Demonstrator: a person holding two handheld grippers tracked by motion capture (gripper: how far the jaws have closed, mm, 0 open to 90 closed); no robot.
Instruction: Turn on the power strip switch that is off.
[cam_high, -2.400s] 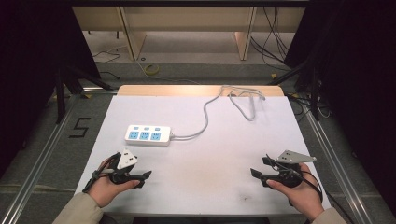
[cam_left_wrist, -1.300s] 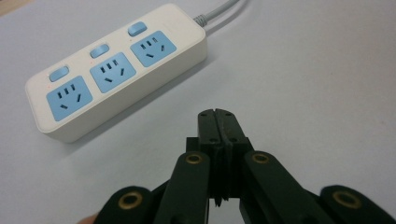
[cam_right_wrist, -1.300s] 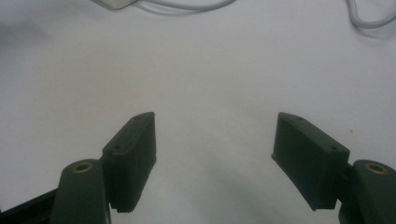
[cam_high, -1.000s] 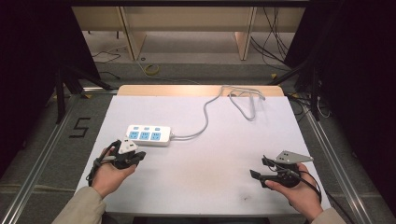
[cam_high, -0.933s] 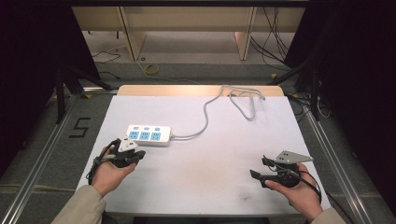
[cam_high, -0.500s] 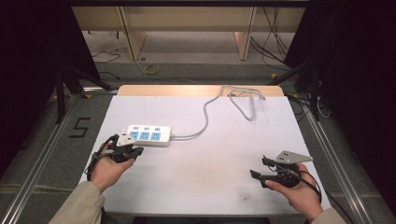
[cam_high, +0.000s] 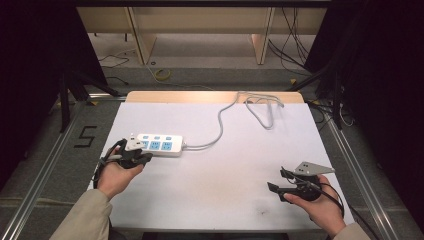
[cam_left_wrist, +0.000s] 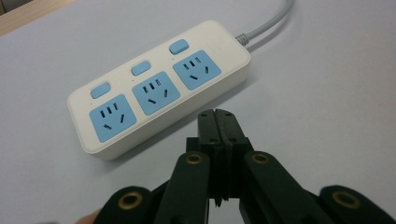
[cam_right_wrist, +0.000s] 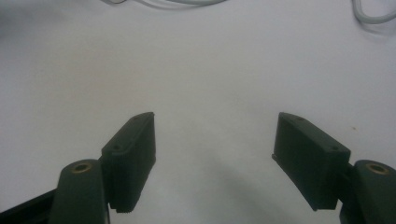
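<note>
Clenched left claw (cam_left_wrist: 218, 122) hovers at a power strip (cam_left_wrist: 156, 86) on the white worktop (cam_high: 225, 170).

The left claw's own view shows its black jaws pressed together on nothing, the strip's three blue sockets just ahead of the tips; from the high view this claw (cam_high: 134, 155) sits at the strip's (cam_high: 159, 144) end. The right claw (cam_right_wrist: 215, 154), well apart from the strip, stands released over bare worktop; the high view shows its grey plate (cam_high: 312, 168).
</note>
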